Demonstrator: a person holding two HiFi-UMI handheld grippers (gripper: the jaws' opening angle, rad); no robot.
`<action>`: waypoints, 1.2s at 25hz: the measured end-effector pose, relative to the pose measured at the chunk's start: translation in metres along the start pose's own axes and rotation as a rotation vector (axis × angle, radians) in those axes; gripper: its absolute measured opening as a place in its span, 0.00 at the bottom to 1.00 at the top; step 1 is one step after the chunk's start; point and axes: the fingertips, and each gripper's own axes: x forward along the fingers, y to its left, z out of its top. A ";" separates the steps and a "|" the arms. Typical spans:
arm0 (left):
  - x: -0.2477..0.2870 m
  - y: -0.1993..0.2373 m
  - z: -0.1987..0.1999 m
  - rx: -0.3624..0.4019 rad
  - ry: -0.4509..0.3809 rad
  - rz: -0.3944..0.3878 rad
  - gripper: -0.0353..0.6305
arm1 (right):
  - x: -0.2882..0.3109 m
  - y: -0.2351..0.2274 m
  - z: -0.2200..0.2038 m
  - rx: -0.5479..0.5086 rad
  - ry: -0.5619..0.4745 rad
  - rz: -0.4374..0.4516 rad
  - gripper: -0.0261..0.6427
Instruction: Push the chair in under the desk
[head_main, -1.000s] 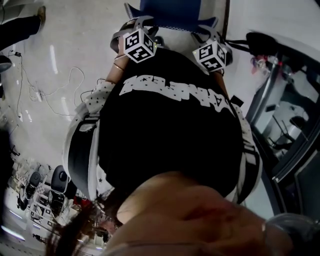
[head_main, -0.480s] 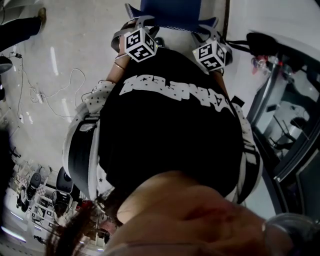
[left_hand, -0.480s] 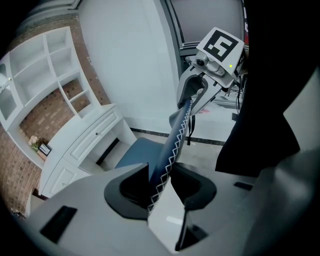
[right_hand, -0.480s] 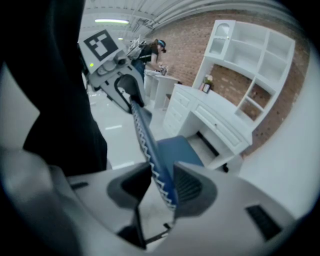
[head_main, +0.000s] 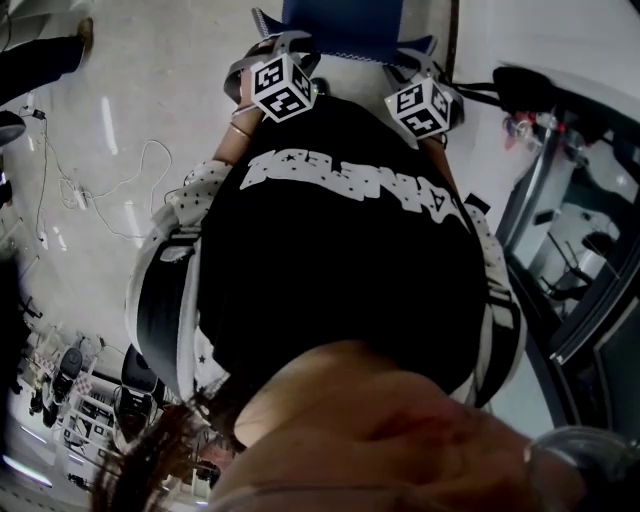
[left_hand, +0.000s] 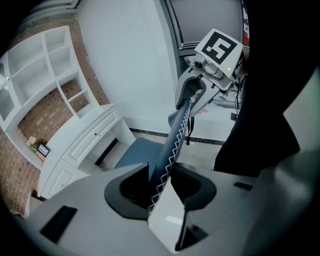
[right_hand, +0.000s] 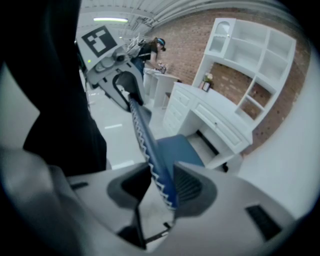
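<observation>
- White cable (head_main: 78, 188): lies in loose loops on the pale floor (head_main: 150, 60), toward the left edge of the head view, well apart from the chair.
- Left gripper (head_main: 272, 50): reaches forward and down past the wearer's black shirt (head_main: 340, 270), its marker cube (head_main: 282, 88) on top. In its own view the two jaws are closed on the left end of the backrest's top edge, and the blue padding with white zigzag stitching is pinched between them.
- Chair (head_main: 345, 20): blue, standing on the floor with its backrest toward the person. Only the top of the backrest shows in the head view, spanning the gap between the two grippers. In the gripper views the seat (left_hand: 135, 152) points at the desk and sits just in front of its knee opening. Whether the seat's front edge is already beneath the top cannot be told.
- Right gripper (head_main: 415, 55): level with the left one, at the right end of the same top edge. Its own view shows the jaws clamped on the stitched rim, which lies against the ribbed pad.
- Desk (left_hand: 82, 145): white, with drawers, against a brick wall (left_hand: 40, 112), with open white shelves (left_hand: 40, 65) above it.
- Another person (right_hand: 150, 50): stands far back in the room in the right gripper view, beside white furniture.
</observation>
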 end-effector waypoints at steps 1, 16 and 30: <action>0.000 0.001 0.000 0.000 0.001 0.000 0.30 | 0.001 0.000 0.000 0.000 0.000 0.002 0.27; 0.005 0.014 -0.002 0.008 0.005 -0.007 0.30 | 0.011 -0.007 0.007 -0.015 0.009 0.005 0.26; 0.014 0.033 0.003 0.020 0.002 -0.006 0.29 | 0.021 -0.024 0.013 -0.027 0.031 0.005 0.25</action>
